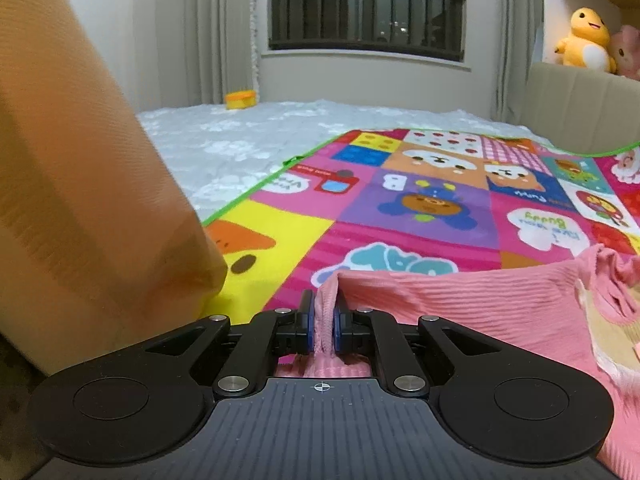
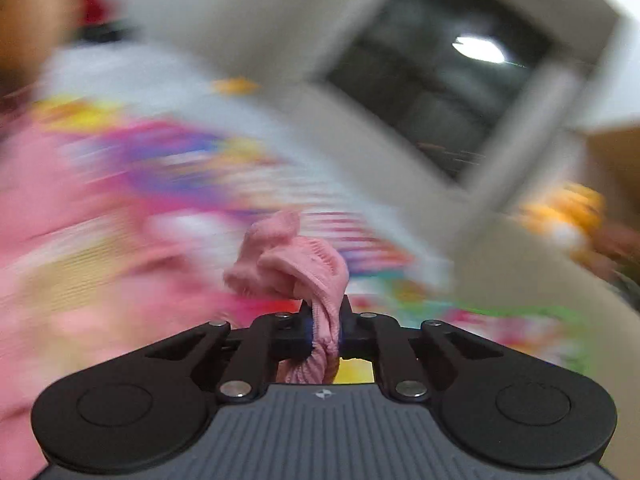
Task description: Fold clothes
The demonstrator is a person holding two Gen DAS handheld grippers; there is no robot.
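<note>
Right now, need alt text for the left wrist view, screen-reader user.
The left gripper is shut on a ridge of a pink ribbed garment, which spreads to the right over a colourful cartoon play mat. Blurred orange fabric fills the left; a barred window and a yellow plush toy sit behind.

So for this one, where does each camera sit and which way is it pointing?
Left wrist: on the left claw, level across the play mat toward the window; an orange sleeve shows at left.
Right wrist: on the right claw, tilted and motion-blurred, toward the same wall.
Shared: each claw pinches the pink garment; mat, window.
</note>
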